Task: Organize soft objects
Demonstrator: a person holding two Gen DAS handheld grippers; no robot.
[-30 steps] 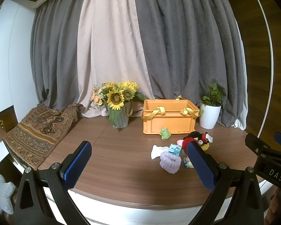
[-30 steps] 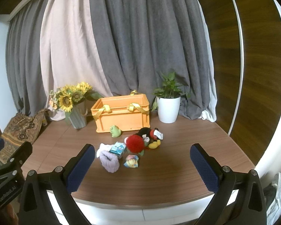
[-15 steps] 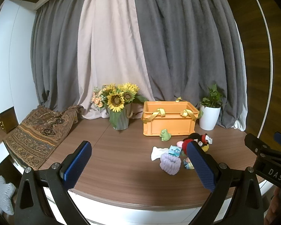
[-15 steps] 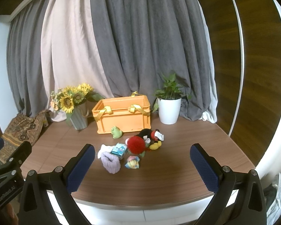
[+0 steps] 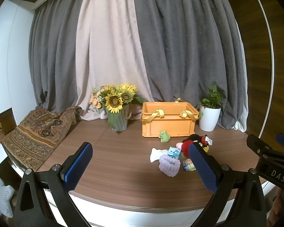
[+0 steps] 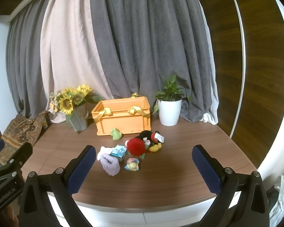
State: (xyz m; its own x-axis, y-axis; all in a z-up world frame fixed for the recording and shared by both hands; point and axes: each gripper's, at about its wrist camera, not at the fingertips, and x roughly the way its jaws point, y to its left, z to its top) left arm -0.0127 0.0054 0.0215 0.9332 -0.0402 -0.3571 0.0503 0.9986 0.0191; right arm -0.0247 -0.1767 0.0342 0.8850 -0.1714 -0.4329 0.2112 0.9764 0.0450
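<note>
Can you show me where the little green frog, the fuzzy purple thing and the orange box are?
green frog toy (image 6: 116,133), right wrist view, on its body.
purple fuzzy scrunchie (image 6: 110,164), right wrist view, on its near rim.
orange crate (image 6: 123,122), right wrist view, on its front wall.

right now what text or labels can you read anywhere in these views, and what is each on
"DAS" on the black body of the right gripper, seen from the left wrist.
"GenRobot.AI", reading uncertain, on the black body of the left gripper, seen from the right wrist.
The small blue and white printed box bears a picture; any lettering is too small to read.
</note>
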